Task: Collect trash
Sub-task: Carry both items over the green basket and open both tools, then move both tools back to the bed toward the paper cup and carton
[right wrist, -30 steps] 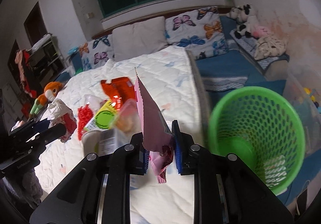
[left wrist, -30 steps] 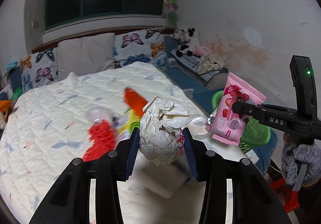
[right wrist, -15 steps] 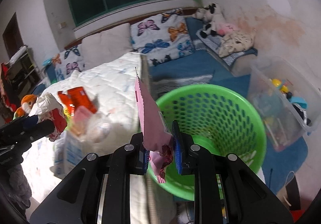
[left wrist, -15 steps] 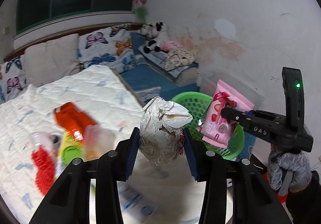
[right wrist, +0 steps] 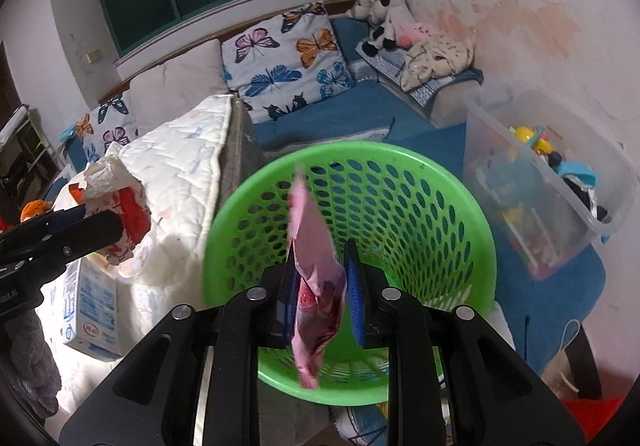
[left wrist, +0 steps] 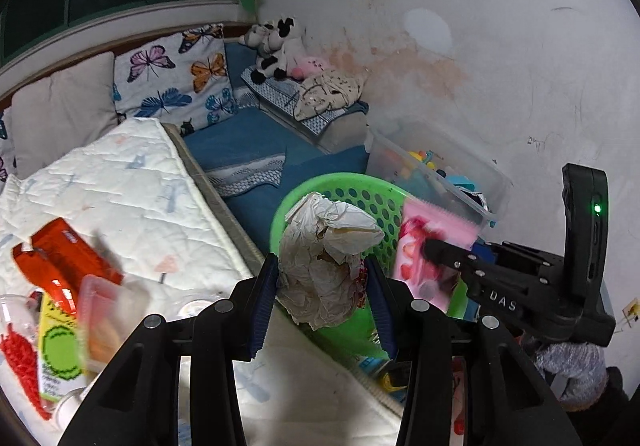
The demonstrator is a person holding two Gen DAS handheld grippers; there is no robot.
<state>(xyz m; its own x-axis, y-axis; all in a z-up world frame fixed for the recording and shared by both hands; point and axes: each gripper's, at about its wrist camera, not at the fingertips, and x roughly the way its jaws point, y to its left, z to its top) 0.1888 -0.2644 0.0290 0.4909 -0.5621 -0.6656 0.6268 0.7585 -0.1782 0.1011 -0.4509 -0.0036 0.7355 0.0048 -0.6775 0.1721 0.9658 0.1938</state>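
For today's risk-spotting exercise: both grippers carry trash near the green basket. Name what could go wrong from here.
1. The right gripper jaws are opening with the pink wrapper between them, above the green basket; the light, flat wrapper might flutter past the rim.
2. The crumpled paper ball in the left gripper looks nearer the mattress edge than the basket centre; released now, it might miss.

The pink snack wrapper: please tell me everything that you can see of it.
The pink snack wrapper is a thin, flat plastic pouch with red fruit pictures and a serrated top edge. It stands upright, edge-on, between the fingers of the right gripper, whose jaws are opening. It hangs over the mouth of the green basket, slightly blurred.
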